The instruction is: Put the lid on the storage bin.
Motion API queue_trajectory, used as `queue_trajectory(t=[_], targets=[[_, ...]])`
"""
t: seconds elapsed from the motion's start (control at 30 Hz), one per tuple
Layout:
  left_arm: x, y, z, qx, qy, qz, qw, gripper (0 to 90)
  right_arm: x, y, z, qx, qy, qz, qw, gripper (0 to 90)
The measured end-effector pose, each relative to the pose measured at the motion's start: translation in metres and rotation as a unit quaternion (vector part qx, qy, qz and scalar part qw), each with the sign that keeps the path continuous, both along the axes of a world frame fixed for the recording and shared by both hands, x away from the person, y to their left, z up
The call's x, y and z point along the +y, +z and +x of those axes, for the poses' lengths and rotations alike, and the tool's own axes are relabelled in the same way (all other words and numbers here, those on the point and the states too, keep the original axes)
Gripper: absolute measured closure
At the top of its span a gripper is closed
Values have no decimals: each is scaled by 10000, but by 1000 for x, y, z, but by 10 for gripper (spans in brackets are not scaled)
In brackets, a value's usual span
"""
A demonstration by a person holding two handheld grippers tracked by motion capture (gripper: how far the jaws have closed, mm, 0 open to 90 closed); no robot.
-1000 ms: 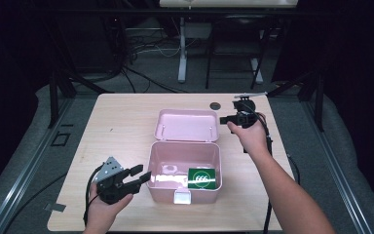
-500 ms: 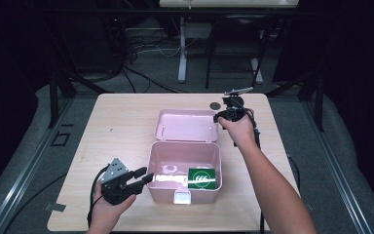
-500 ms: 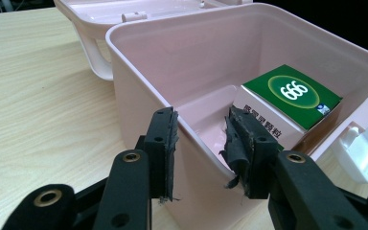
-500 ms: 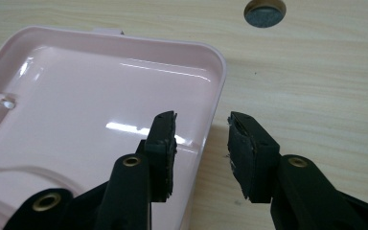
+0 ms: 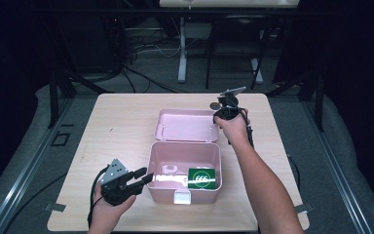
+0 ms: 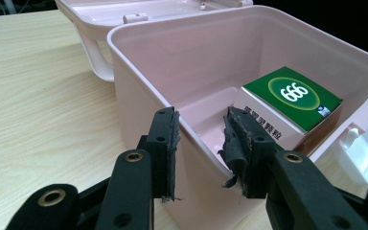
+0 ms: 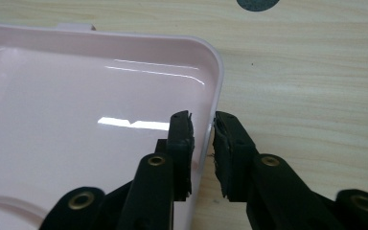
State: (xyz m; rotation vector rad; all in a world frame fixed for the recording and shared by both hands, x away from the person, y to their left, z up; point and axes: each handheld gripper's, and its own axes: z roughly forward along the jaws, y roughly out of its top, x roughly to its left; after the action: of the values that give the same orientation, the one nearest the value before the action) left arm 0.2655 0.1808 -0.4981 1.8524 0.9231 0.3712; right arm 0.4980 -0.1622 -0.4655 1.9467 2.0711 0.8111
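The box looks like light, stiff, glossy plastic, slippery on flat faces, so its thin rims are the best places to grip. It is pale pink, open, at the table's centre, with its lid lying back at 12 o'clock and a green carton inside. The left gripper, at 9 o'clock, straddles the box's wall, jaws just closing, a gap still showing. The right gripper straddles the lid's rim at 3 o'clock, jaws closing, nearly pinching it.
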Motion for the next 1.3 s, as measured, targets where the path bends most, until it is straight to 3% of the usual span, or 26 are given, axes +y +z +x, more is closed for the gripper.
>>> queue_trajectory(t=[0.33,0.77,1.07,1.3], targets=[[0,0,-2,-14,17,-5,10000,651,3,-2,2,110,-91,-41,9999,841],[3,1,-6,-11,11,-45,10000,662,11,2,-1,-69,-9,-110,9999,852],[2,0,-6,-23,36,-75,10000,669,8,13,-10,-361,44,-139,9992,855],[2,0,-5,9,45,-71,10000,667,5,28,-20,-717,66,17,9974,862]])
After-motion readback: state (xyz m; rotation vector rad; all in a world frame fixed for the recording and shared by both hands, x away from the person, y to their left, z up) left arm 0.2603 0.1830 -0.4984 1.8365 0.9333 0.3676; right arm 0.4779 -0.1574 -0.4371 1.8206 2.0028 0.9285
